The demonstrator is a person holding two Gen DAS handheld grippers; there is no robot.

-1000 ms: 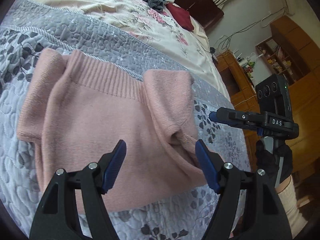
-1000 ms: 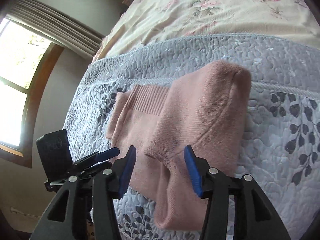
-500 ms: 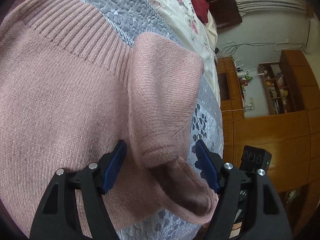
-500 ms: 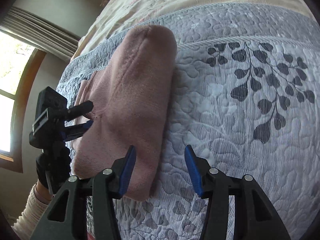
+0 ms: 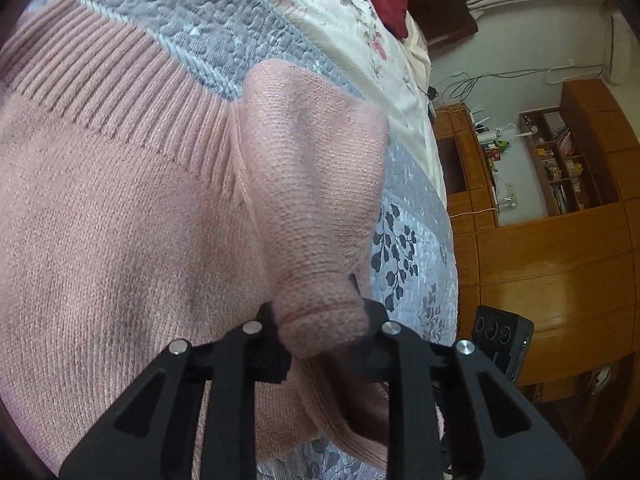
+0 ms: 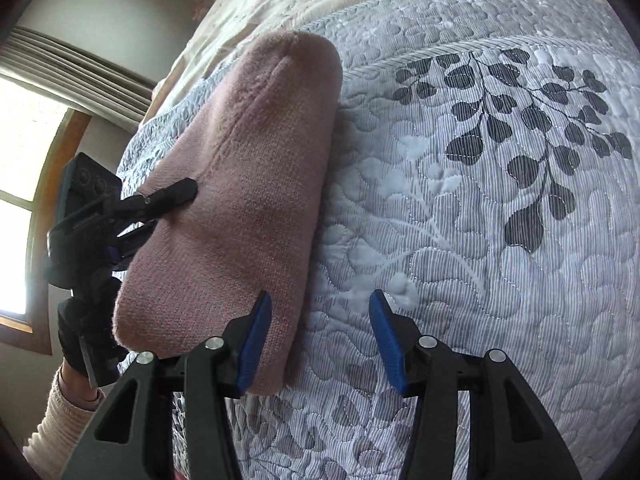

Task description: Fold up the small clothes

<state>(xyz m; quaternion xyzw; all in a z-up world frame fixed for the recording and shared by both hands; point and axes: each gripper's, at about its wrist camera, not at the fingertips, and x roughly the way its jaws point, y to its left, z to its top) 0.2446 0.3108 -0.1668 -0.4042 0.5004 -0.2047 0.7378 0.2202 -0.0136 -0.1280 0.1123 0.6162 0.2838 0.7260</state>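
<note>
Two risks noted. Left gripper [image 5: 322,330] pinches only the cuff of the sleeve [image 5: 316,208] of the pink sweater [image 5: 120,240]; soft knit could slip free, or drag the body out of square if pulled sideways. Right gripper [image 6: 320,338] is spread, empty, low over the grey quilt [image 6: 460,200]; its left finger touches or nearly touches the sweater's edge and could snag it. Sweater lies flat on the bed. Left gripper reaches in level from the side, held by a gloved hand [image 6: 86,340].
</note>
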